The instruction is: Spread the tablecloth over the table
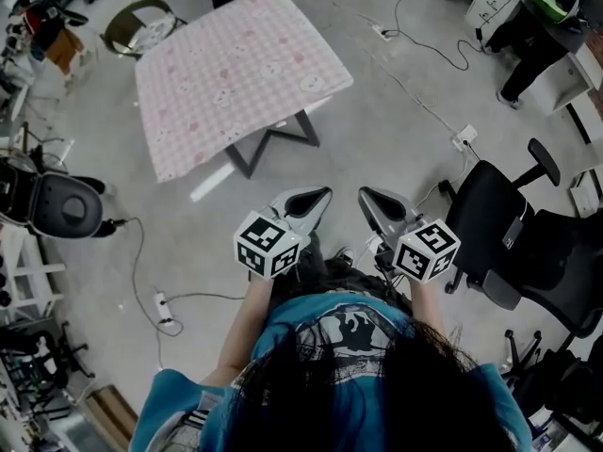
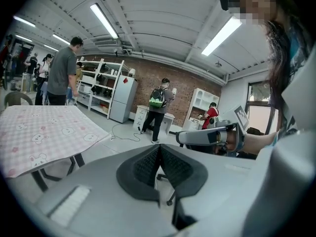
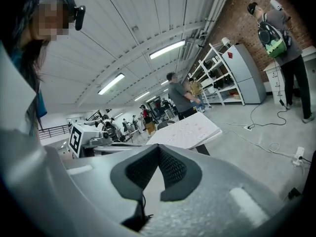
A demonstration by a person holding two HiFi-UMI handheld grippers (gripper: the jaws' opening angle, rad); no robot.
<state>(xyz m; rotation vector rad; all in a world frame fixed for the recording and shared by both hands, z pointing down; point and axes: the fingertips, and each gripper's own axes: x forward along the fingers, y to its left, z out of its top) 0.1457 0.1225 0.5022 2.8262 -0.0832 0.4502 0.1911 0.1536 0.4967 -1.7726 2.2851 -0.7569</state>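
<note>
A pink checked tablecloth [image 1: 236,73] lies spread over the table [image 1: 268,144], well in front of both grippers; the cloth [image 2: 39,135] shows at the left of the left gripper view and the cloth [image 3: 190,130] at the centre of the right gripper view. My left gripper [image 1: 320,196] and right gripper [image 1: 369,196] hang side by side close to the person's body, apart from the table. Both are shut with nothing between the pads. In the left gripper view the left gripper [image 2: 159,149] has its tips together, and so has the right gripper [image 3: 159,149] in its own view.
A black office chair [image 1: 513,234] stands at the right. Cables and a power strip [image 1: 162,311] lie on the grey floor. A black round device [image 1: 61,205] sits at the left. Several people stand near white shelves [image 2: 101,90] and a fridge [image 3: 244,73].
</note>
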